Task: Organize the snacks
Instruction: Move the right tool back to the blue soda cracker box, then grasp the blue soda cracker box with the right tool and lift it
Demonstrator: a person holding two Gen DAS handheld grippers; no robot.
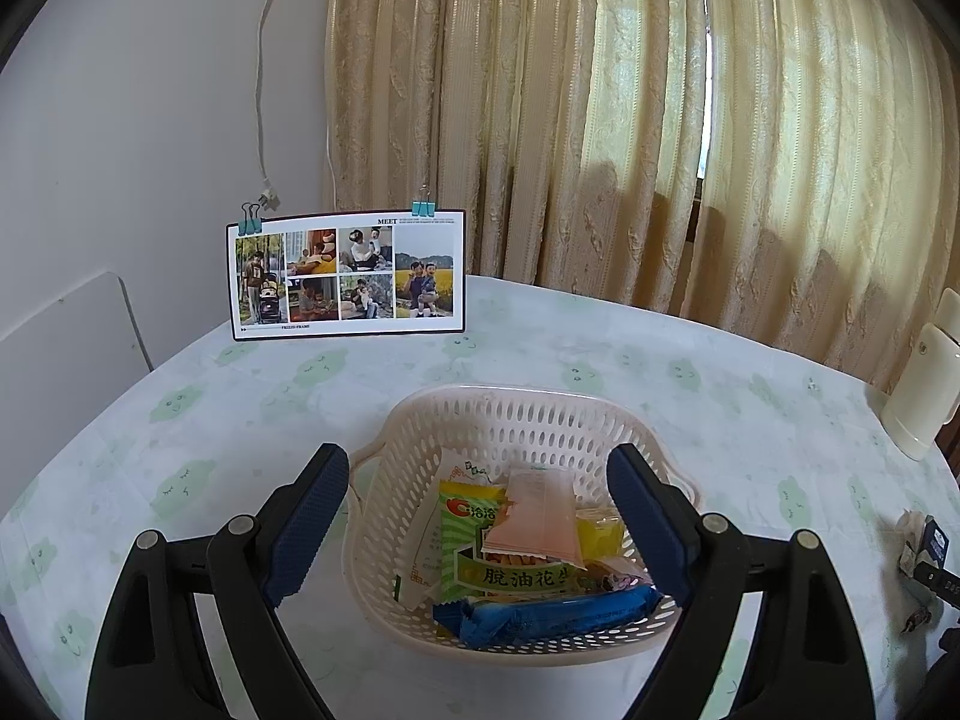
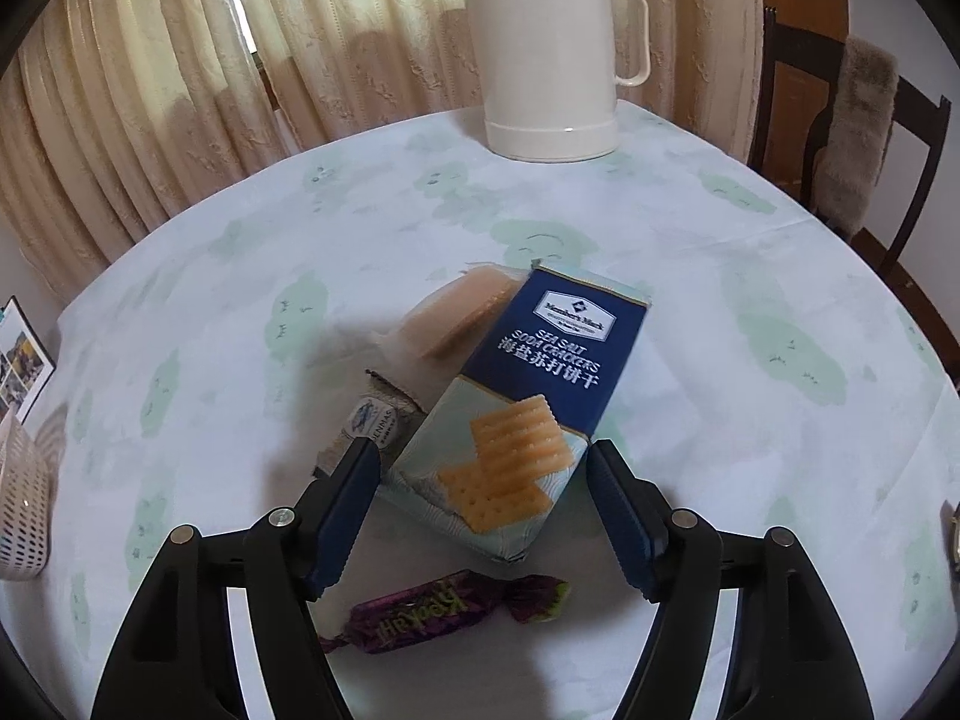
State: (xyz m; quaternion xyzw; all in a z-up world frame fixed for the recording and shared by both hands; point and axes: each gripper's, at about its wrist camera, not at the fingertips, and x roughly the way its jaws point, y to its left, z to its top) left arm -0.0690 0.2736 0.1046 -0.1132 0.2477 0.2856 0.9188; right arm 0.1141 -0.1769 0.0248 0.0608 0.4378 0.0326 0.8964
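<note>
Left wrist view: the left gripper (image 1: 478,516), its ribbed blue pads spread wide and holding nothing, hangs over a perforated cream plastic basket (image 1: 516,414) on the cloud-print tablecloth (image 1: 180,420). Inside lie a glossy green peanut packet (image 1: 498,564), a crinkled blue wrapper (image 1: 552,612) and a pink sachet (image 1: 540,516).

Right wrist view: the right gripper (image 2: 483,480), jaws parted and clamping nothing, frames the near end of a rectangular soda cracker pack (image 2: 528,396). Below it lies a twisted purple candy (image 2: 444,612); beyond stands a smooth cream flask (image 2: 546,54).
</note>
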